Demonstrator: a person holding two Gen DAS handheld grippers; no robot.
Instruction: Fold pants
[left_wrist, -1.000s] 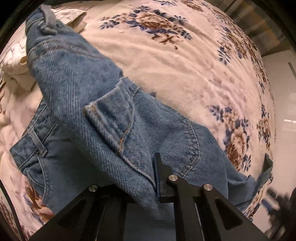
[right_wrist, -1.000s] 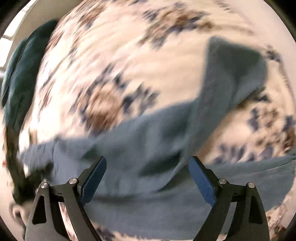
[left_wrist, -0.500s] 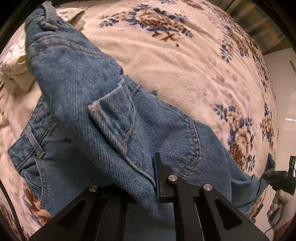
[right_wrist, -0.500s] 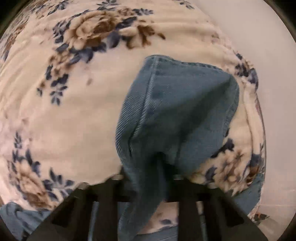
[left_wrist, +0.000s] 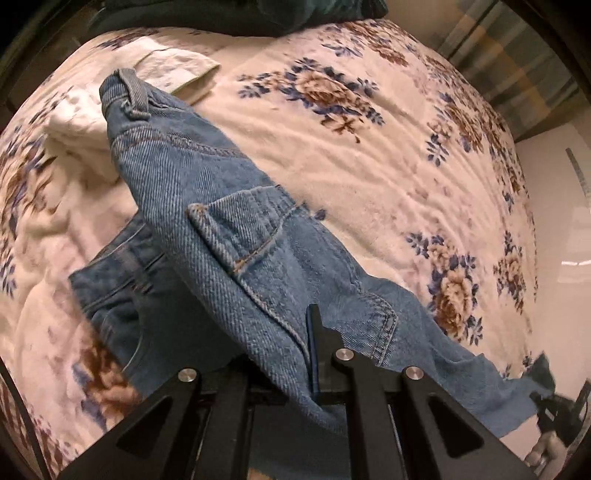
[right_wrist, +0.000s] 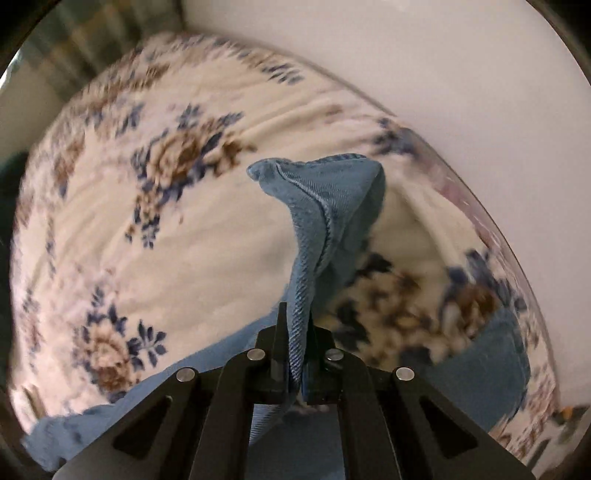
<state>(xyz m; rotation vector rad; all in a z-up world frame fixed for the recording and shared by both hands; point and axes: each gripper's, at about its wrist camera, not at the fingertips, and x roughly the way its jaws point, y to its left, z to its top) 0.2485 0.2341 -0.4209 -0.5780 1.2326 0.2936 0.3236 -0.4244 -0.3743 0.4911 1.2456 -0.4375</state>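
Blue denim pants (left_wrist: 236, 236) lie on a floral bedspread (left_wrist: 369, 147). My left gripper (left_wrist: 303, 354) is shut on the waist end near a back pocket, and the fabric hangs lifted off the bed. A belt loop (left_wrist: 129, 88) sticks up at the far end. In the right wrist view, my right gripper (right_wrist: 295, 350) is shut on a leg's hem end (right_wrist: 325, 192), which stands up in a fold above the fingers. More denim (right_wrist: 495, 350) trails across the bed below. The right gripper (left_wrist: 554, 410) shows blurred at the left wrist view's lower right, held by a hand.
A white cloth (left_wrist: 85, 122) lies crumpled on the bed beside the waistband. A dark green cushion or blanket (left_wrist: 258, 14) sits at the bed's far edge. A pale floor (right_wrist: 443, 74) lies beyond the bed's edge in the right wrist view.
The right gripper went from wide open over the denim to shut on the leg's end and lifted it. The left gripper rose with the waist end, showing more of the bed.
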